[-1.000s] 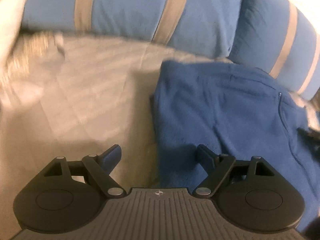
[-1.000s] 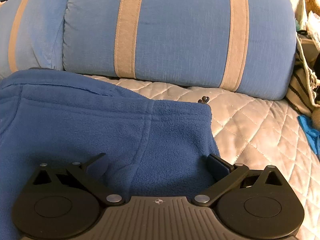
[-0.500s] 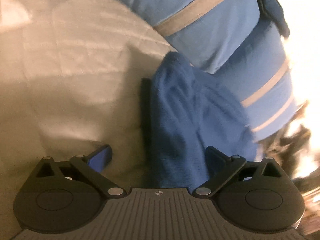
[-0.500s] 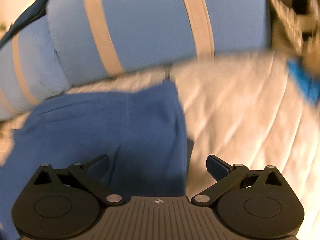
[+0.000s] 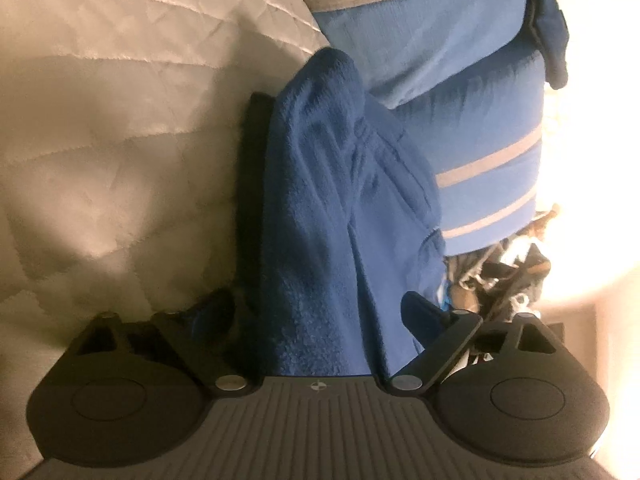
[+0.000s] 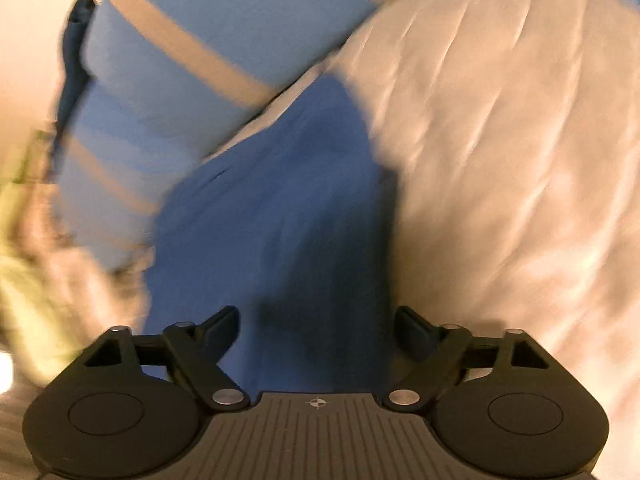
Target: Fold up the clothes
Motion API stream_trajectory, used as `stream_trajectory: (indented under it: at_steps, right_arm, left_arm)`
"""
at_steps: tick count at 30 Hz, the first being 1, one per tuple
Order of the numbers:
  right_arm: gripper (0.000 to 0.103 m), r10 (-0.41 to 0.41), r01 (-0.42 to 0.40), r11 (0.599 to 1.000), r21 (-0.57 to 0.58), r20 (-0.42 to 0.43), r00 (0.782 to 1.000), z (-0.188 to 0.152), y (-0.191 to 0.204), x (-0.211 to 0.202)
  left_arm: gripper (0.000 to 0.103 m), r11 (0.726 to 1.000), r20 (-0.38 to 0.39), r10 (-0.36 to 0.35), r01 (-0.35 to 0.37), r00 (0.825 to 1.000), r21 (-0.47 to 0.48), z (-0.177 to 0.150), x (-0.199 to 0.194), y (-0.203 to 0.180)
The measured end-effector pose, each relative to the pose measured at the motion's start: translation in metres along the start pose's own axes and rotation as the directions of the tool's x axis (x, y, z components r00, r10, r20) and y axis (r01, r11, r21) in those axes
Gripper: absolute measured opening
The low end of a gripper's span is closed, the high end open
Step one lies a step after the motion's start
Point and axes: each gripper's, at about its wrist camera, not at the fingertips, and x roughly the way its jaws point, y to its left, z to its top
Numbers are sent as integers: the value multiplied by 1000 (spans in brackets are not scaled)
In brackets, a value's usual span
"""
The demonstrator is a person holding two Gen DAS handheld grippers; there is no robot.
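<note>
Garment: blue fleece garment (image 5: 320, 208), its type not readable. In the left wrist view it fills the centre of the frame as a bunched ridge running from the lower middle up toward the pillows. In the right wrist view (image 6: 280, 208) it spreads across the centre and lower left.

Handling: judged soft, thick and light. It will sag and bunch, not hold a crease, and the pile should grip well. Take hold at a doubled edge or seam so that you catch every layer.

Left tongs: left gripper (image 5: 320, 316) spread wide, with the fleece ridge passing between the fingers. You have nothing clamped.

Right tongs: right gripper (image 6: 316, 324) equally wide, fleece lying in the gap, nothing pinched.

Bed: quilted beige bedspread (image 5: 112, 120) fills the left half of the left view and the right half of the right view (image 6: 500, 160). The garment lies on it.

Pillows: light blue pillows with tan stripes (image 5: 460, 80) sit at upper right, just behind the garment; in the right view they are at upper left (image 6: 192, 48).

Hidden: the near end of the fleece disappears under both gripper bodies. A dark strip runs along the left side of the ridge, shadow or an under-layer, you cannot tell which.

Hard to read: the right view is smeared by motion blur, so seams and hems are lost. The clutter at the right edge of the left view is glare-washed and unidentifiable.
</note>
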Motion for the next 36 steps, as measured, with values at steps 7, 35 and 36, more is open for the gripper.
stream_trajectory:
  at_steps: [7,35,36]
  right_arm:
    - [81,68,-70,997,29,53,996,2,-3,11]
    - [22,-278,477,817,-323,503,818,-28,154,-2]
    - [22,-285,505,793,-341,524,802,-28,162,-5]
  left_arm:
    - [64,999,-17,-41,41,999,-28,2,16,5]
    - [21,839,339,345,-449,875,306,-31,-4,-140]
    - [21,827,357,348,-463,867,318,-31,-7,-150]
